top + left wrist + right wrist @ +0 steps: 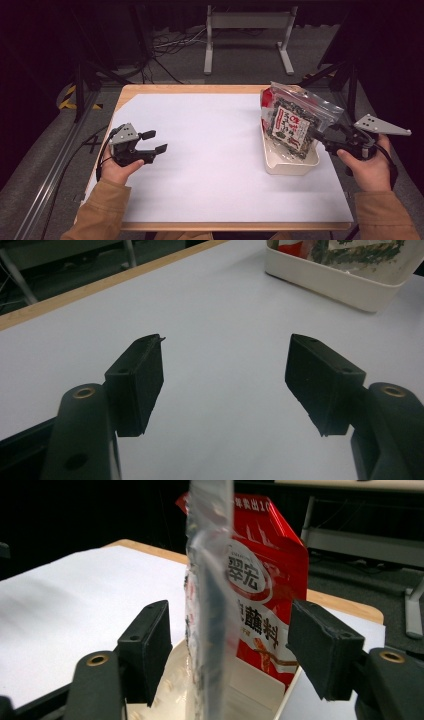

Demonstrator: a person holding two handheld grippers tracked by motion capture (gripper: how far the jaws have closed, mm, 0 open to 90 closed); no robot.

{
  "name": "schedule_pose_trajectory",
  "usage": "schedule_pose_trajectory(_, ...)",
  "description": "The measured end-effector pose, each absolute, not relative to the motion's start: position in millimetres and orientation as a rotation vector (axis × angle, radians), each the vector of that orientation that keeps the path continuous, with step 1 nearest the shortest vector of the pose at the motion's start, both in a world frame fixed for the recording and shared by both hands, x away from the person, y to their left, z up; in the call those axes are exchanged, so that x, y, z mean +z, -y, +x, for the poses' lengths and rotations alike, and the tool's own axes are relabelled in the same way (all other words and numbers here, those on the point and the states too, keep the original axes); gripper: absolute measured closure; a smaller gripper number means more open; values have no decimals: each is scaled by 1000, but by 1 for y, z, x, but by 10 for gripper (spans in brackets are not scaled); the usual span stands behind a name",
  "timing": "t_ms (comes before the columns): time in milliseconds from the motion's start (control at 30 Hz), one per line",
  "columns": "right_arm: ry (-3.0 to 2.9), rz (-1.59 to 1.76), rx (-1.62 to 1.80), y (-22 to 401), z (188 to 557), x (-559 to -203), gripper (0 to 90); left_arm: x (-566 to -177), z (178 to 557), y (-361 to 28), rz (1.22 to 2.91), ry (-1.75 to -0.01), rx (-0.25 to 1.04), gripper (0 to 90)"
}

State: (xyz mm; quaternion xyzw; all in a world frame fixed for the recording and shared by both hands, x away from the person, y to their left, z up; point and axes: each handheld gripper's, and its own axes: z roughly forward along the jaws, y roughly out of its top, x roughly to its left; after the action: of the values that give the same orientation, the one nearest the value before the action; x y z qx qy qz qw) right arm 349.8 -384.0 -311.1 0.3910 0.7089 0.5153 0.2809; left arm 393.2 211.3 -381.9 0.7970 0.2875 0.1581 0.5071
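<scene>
We judged the clear pouch (295, 122) light, floppy, slippery; the right gripper (227, 645) gaped around its edge, pads apart, left gripper (225, 375) open too.

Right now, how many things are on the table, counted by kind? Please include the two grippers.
Trays: 1, white tray
Clear bags: 1, bag standing in the tray
Red packets: 1, packet behind the bag
Paper sheets: 1, sheet
Grippers: 2, left gripper and right gripper, both open
Total: 6
</scene>
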Motion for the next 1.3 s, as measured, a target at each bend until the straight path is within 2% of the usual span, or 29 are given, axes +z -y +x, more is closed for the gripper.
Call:
schedule_pose_trajectory(700,-1905,980,1376,351,292,-297,361,-376,378,-211,1910,-674,369,323)
schedule_pose_trajectory(967,-1958,927,1426,329,290,-308,359,-373,368,-212,1906,-657,366,322)
schedule_pose_trajectory(1300,-2073,862,1511,300,301,-339,352,-379,350,-222,1899,-657,362,321)
